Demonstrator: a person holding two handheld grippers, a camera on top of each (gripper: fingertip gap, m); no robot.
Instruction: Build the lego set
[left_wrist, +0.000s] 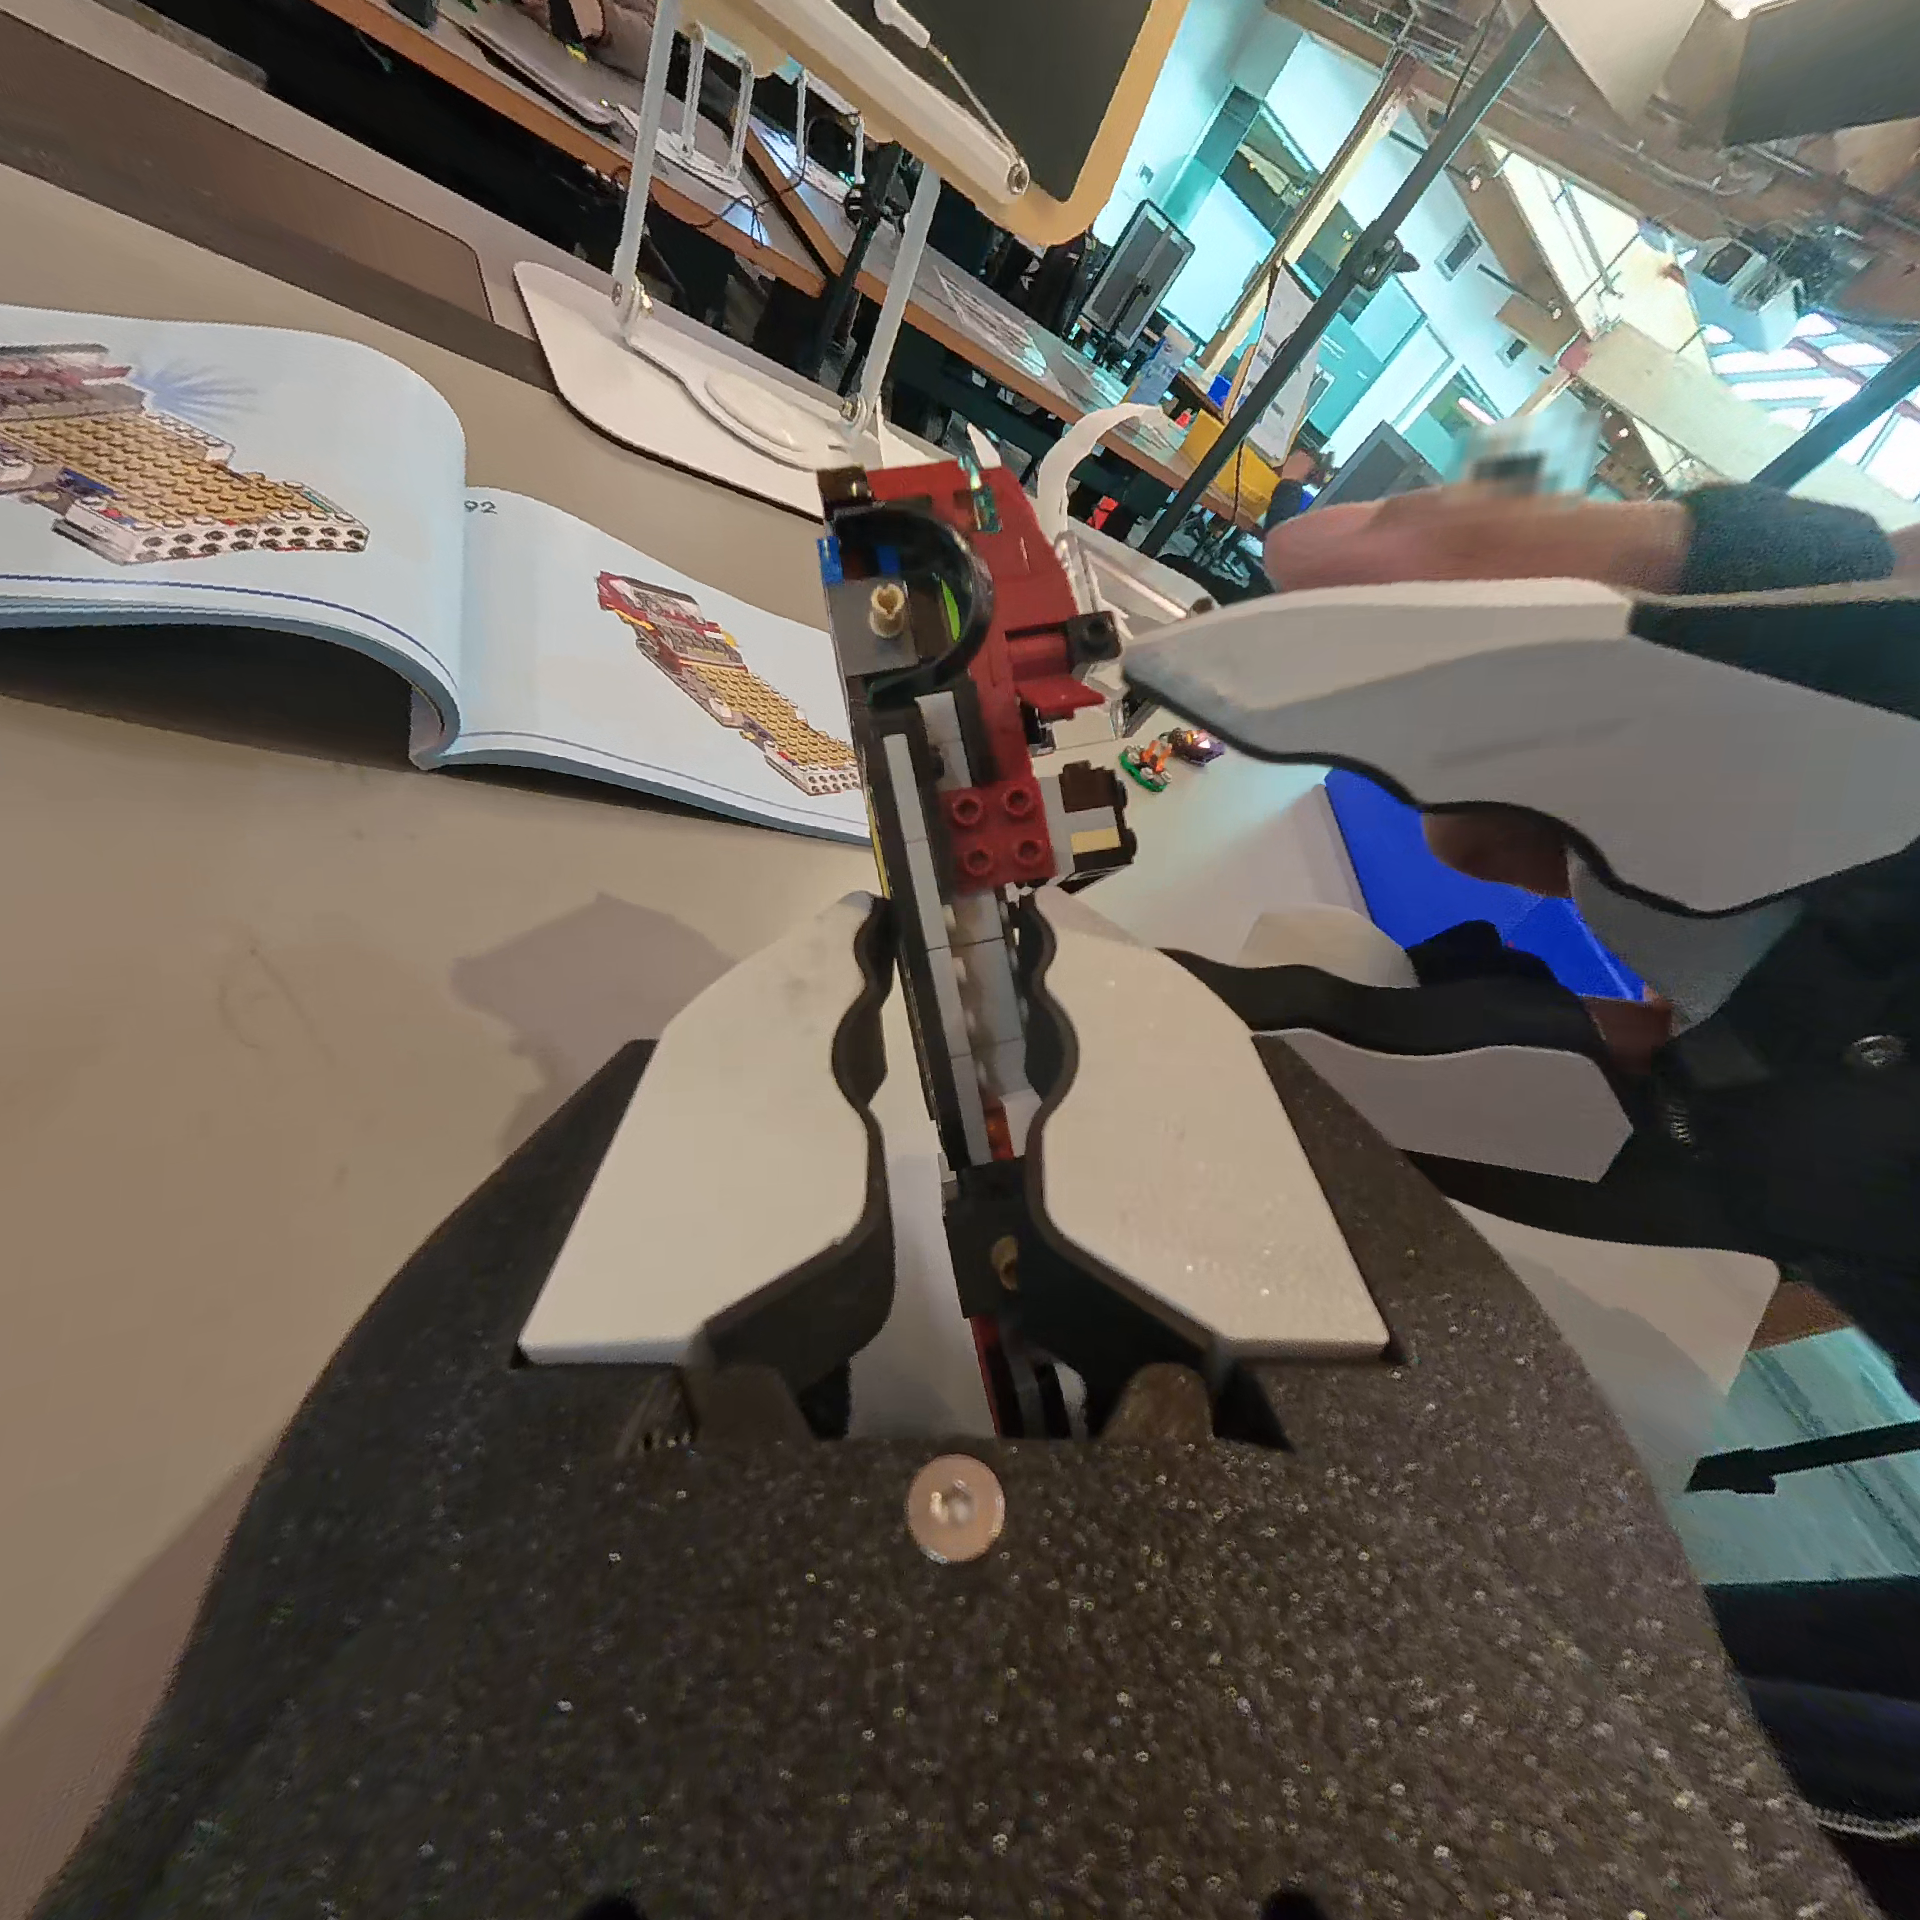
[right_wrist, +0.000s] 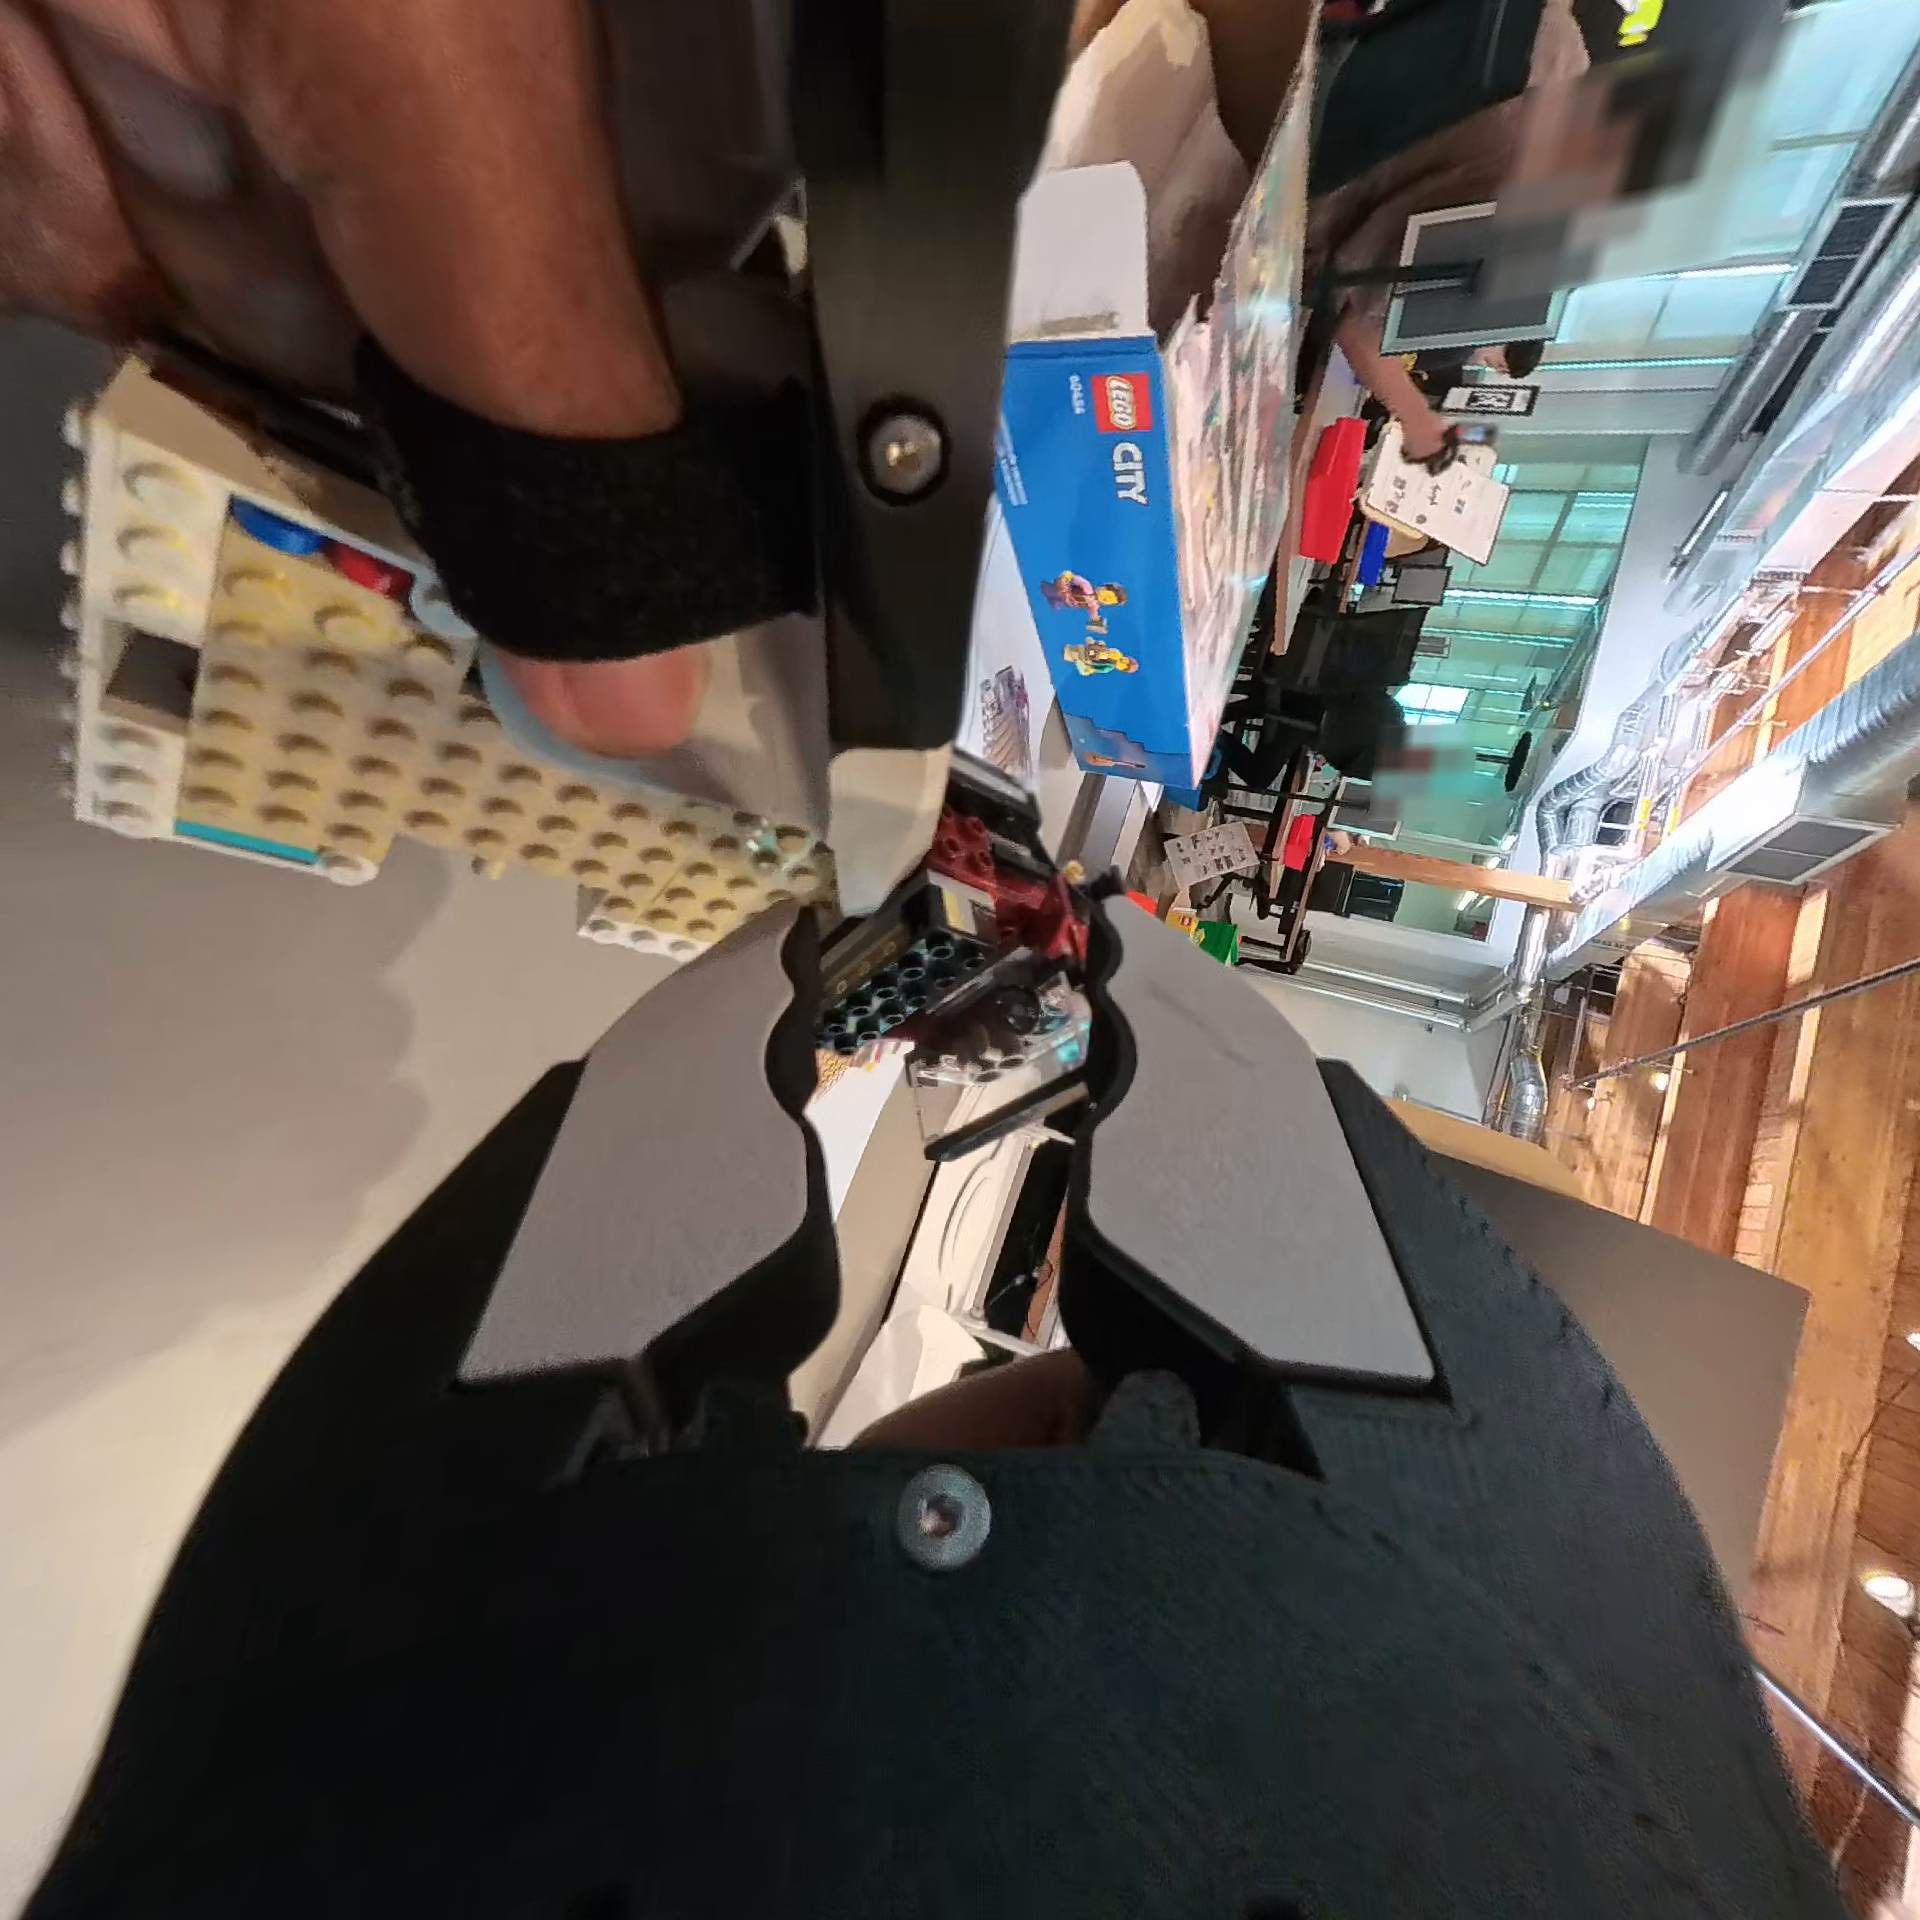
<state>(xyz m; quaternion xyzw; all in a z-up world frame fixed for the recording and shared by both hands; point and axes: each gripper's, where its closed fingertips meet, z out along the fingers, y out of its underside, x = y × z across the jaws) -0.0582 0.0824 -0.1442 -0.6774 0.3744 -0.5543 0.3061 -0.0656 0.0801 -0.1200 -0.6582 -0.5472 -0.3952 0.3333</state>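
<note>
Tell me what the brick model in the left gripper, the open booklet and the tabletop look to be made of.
Brick model: moulded plastic, mostly dark red, black and grey, semi-glossy; round studs and sharp brick edges show it.
Open booklet: printed paper, smooth, likely lightly coated; pages curve at the spine.
Tabletop: smooth matte beige surface, probably laminate; faint scuffs, no grain visible.

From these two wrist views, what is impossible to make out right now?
- Lower end of the dark red, black and grey brick model: left wrist view, buried between the left claw fingers.
- Whether the right claw pads press the model: right wrist view, blurred and shadowed.
- Far half of the tan studded brick plate: right wrist view, covered by a hand.
- Open instruction booklet: left wrist view, cut off by the left edge.
</note>
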